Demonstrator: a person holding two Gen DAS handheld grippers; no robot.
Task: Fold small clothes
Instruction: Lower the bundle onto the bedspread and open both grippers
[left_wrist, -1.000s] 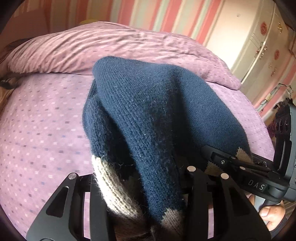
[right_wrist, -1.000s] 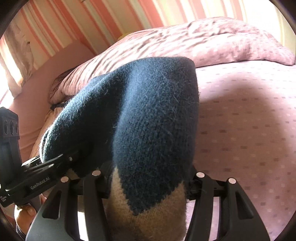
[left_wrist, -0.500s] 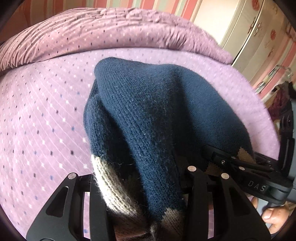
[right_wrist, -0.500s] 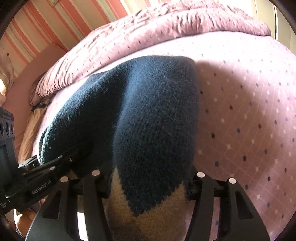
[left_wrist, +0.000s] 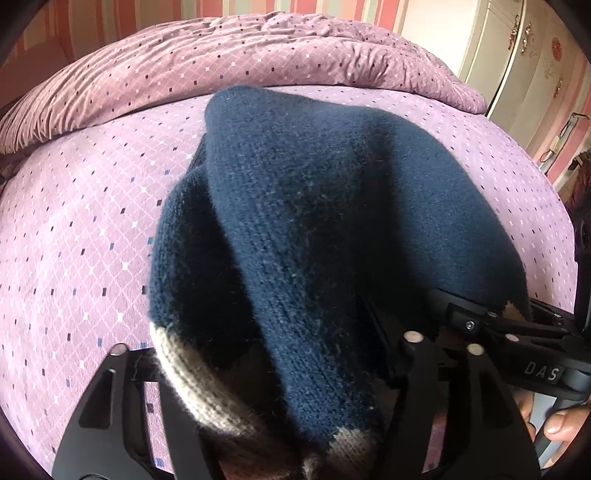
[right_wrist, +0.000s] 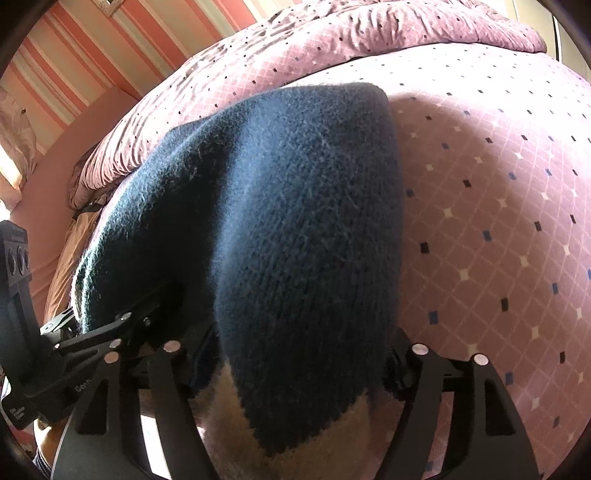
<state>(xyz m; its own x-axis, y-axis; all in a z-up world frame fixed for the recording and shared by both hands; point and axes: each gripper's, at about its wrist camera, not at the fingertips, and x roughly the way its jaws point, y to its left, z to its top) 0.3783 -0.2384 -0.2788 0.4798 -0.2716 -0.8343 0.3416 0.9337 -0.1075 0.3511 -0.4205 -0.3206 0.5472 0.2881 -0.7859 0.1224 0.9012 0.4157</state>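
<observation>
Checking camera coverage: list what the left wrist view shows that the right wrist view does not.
Left wrist only: a white wardrobe at upper right, and the right tool with fingers on its handle.

Right wrist only: the left tool at lower left.

Both: the navy knit with its tan band, the purple sheet, the duvet and the striped wall.

White capitals "DAS" stand on the black plastic body of the right gripper (left_wrist: 532, 354), seen from the left wrist. From the right wrist, white letters "Genn" show on the black plastic body of the left gripper (right_wrist: 85, 373); the rest is hidden.
</observation>
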